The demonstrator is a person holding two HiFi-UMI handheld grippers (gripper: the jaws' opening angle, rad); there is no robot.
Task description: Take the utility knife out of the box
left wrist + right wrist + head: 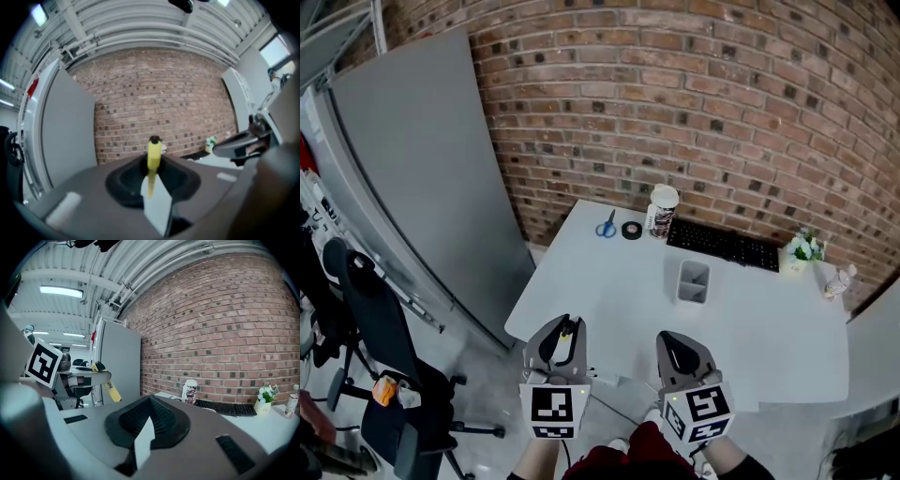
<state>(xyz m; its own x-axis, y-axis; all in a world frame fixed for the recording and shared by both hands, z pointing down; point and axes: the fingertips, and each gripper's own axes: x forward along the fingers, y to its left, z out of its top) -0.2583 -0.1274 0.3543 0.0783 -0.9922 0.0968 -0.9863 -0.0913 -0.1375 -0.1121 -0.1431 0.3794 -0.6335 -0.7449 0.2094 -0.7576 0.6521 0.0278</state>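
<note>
sitting pinched between jaws of the left claw [151, 169]: utility knife [154, 151].

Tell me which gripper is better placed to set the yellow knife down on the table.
Left. The left gripper is clamped on the yellow utility knife, close to the table at its near edge. The right gripper is shut and empty, so it would need a handover first.
</note>
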